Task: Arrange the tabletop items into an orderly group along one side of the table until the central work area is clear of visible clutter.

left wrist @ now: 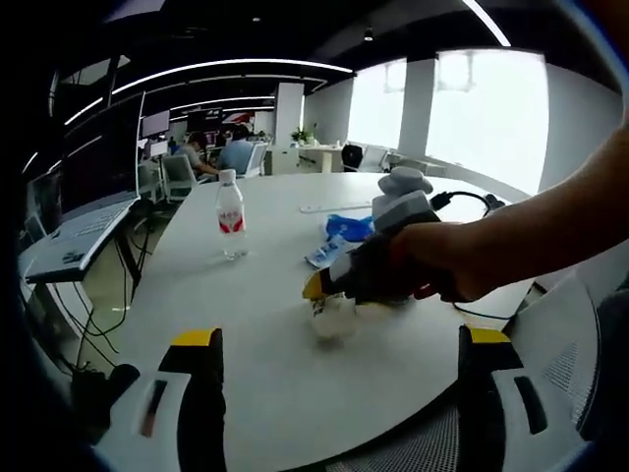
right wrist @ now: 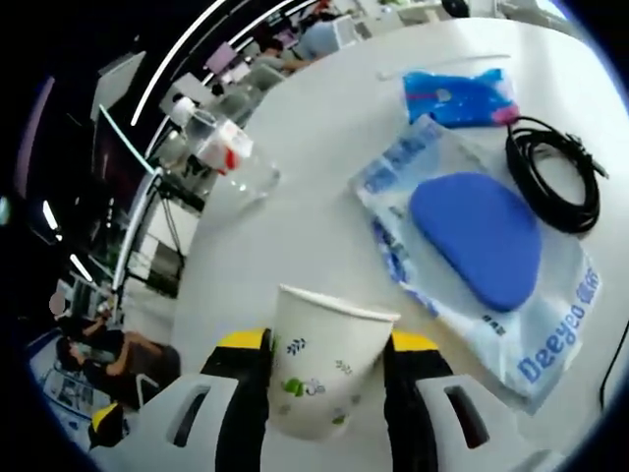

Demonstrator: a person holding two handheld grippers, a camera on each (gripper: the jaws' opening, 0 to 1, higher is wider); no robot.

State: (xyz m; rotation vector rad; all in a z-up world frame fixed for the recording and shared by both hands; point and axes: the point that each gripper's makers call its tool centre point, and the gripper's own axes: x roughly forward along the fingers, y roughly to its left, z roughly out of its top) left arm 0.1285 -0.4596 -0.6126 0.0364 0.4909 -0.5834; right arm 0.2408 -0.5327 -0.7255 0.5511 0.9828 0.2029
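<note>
Two jaws of my right gripper (right wrist: pixel 324 393) clamped on a paper cup (right wrist: pixel 324 369), Deeyeo packet (right wrist: pixel 482 265) just ahead-right, my left gripper (left wrist: pixel 339 393) wide open, empty, water bottle (left wrist: pixel 230 214) far ahead.

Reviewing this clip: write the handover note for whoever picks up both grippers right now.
Right gripper: shut on the paper cup, upright on the table.
Left gripper: open, holding nothing, above the near table edge.
Things: water bottle stands apart on the table; blue pad in clear bag, blue packet and black cable lie together.
Done: cup gripped.
Left: move cup and bottle to that cluster.
</note>
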